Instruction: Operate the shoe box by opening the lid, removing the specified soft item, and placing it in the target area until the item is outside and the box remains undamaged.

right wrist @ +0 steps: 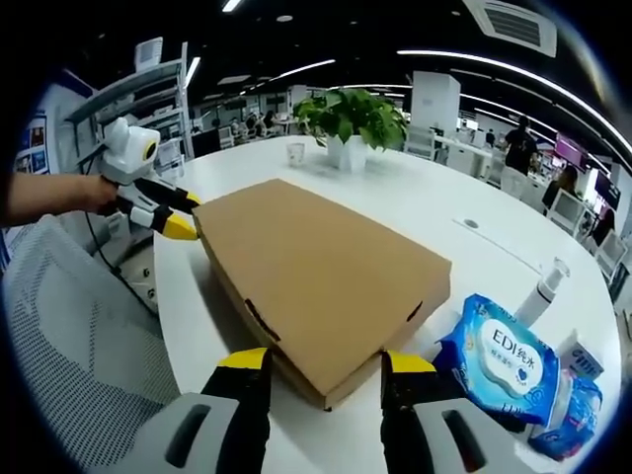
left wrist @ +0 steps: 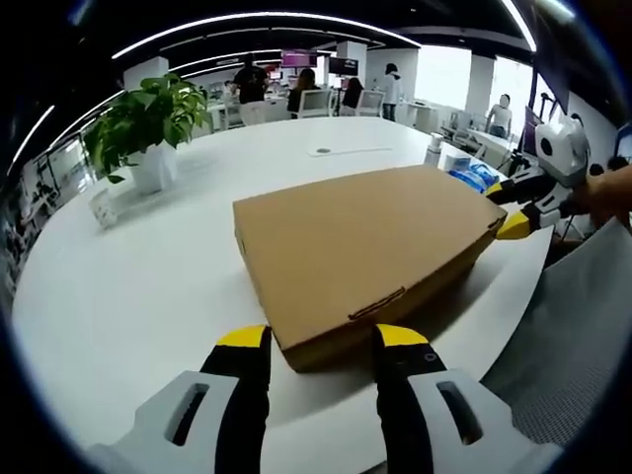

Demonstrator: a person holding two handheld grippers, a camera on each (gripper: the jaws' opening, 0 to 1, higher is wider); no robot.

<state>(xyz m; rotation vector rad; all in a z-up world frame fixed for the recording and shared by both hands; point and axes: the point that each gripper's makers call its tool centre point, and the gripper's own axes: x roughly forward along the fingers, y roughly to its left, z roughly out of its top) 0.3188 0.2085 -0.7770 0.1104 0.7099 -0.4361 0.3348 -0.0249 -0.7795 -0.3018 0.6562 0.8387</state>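
A closed brown cardboard shoe box [left wrist: 355,252] lies flat on the white table [left wrist: 138,286]. In the left gripper view my left gripper [left wrist: 322,341] is open, its yellow-tipped jaws standing either side of the box's near corner. My right gripper [left wrist: 506,207] reaches in from the right, at the box's far right corner. In the right gripper view the same box [right wrist: 316,262] has its near corner between the spread jaws of my open right gripper [right wrist: 326,363]. The left gripper [right wrist: 184,215] sits at the far left corner, held by a hand. The lid is down and the box's contents are hidden.
A potted plant [left wrist: 148,123] [right wrist: 351,118] and a paper cup [right wrist: 296,153] stand across the table. A blue wet-wipes pack [right wrist: 499,360] and a spray bottle [right wrist: 543,291] lie right of the box. A grey mesh chair [right wrist: 69,336] stands at the table's edge.
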